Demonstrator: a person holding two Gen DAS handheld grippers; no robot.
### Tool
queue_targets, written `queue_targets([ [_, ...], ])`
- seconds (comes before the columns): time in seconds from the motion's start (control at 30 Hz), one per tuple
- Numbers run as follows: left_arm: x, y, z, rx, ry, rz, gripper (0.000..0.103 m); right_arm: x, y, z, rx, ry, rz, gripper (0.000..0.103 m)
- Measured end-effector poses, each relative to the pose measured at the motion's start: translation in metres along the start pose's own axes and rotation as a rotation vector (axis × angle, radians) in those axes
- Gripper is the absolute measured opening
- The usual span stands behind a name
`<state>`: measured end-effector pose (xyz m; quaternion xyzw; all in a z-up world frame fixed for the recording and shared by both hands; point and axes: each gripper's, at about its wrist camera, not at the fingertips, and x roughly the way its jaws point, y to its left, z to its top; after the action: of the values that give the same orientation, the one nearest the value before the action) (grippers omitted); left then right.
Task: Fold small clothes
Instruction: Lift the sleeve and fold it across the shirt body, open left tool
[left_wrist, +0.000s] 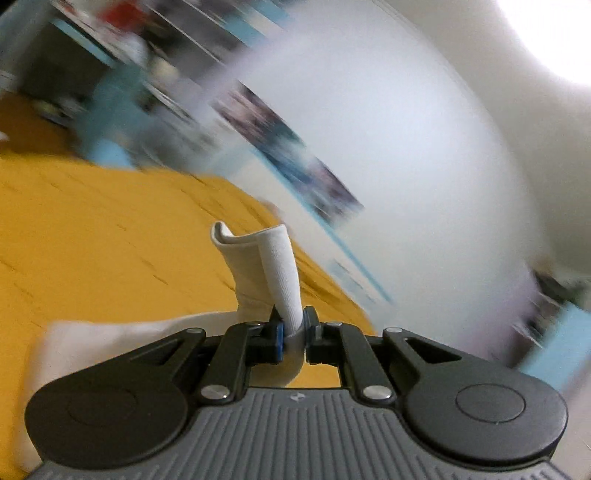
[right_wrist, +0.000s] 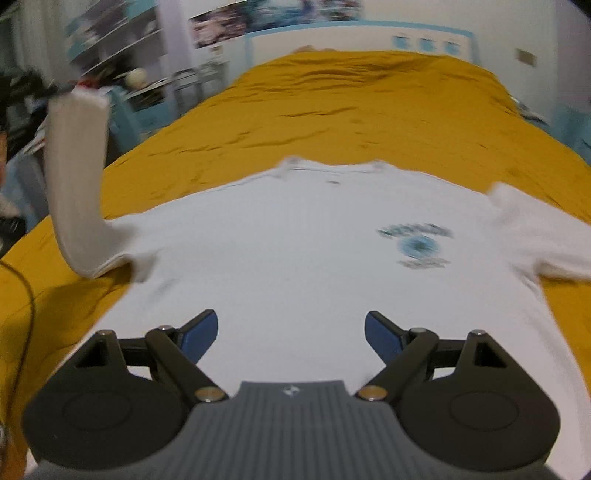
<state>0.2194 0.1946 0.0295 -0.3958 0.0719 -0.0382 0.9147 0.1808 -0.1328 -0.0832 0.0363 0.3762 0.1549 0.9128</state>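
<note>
Pinching the cuff of the long left sleeve (left_wrist: 275, 273) between its blue pads, my left hand-held gripper (left_wrist: 293, 332) is clenched tight on the ribbed white fabric, which stands up out of the jaws like a short tube. In the right wrist view that same sleeve rises off the bed at the far left, lifted clear while its shoulder end stays joined to the garment.

My right hand-held gripper (right_wrist: 291, 334) is released, its jaws spread wide with nothing between them, hovering over the lower body of the white long-sleeved knit shirt (right_wrist: 295, 258). The shirt lies flat, front up, on the mustard-yellow bedspread (right_wrist: 351, 103), with a small blue round print (right_wrist: 417, 245) on the chest and the other sleeve spread out to the right. The room beyond is too blurred to read.

I judge this to be the first fold: bringing the raised sleeve inward across the chest. The next move calls for carrying the cuff over the body and laying it down flat, without dragging the shirt sideways. My free hand-held gripper could pin the hem to hold the garment steady.
</note>
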Motion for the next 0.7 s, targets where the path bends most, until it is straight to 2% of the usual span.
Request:
queue_targets([
  [0.1,0.044,-0.043,-0.055,0.009,0.128,-0.120,0.010,-0.006,-0.033,-0.005,0.052,0.001,-0.040,0.083],
  [0.2,0.085,-0.067,-0.115,0.023,0.259,-0.176,0.010,-0.010,-0.062,-0.013,0.094,0.008,-0.080,0.083],
  [0.23,0.104,-0.074,-0.140,0.051,0.326,-0.190,0.011,-0.011,-0.071,-0.015,0.108,0.012,-0.094,0.083],
  [0.33,0.148,-0.068,-0.195,0.056,0.569,-0.137,0.027,-0.015,-0.091,-0.020,0.142,0.020,-0.136,0.083],
  [0.4,0.154,-0.059,-0.220,0.044,0.659,-0.099,0.029,-0.016,-0.104,-0.020,0.166,0.012,-0.164,0.083],
  [0.47,0.143,-0.049,-0.221,0.077,0.674,-0.098,0.030,-0.018,-0.118,-0.018,0.195,-0.009,-0.178,0.083],
  [0.53,0.125,-0.038,-0.208,0.116,0.653,-0.063,0.040,-0.018,-0.137,-0.014,0.252,-0.035,-0.160,0.083],
  [0.6,0.106,-0.017,-0.182,0.115,0.604,-0.007,0.062,-0.014,-0.161,-0.006,0.344,-0.065,-0.100,0.083],
  [0.7,0.077,0.025,-0.140,0.138,0.511,0.112,0.066,0.003,-0.195,0.009,0.495,-0.104,-0.017,0.083],
])
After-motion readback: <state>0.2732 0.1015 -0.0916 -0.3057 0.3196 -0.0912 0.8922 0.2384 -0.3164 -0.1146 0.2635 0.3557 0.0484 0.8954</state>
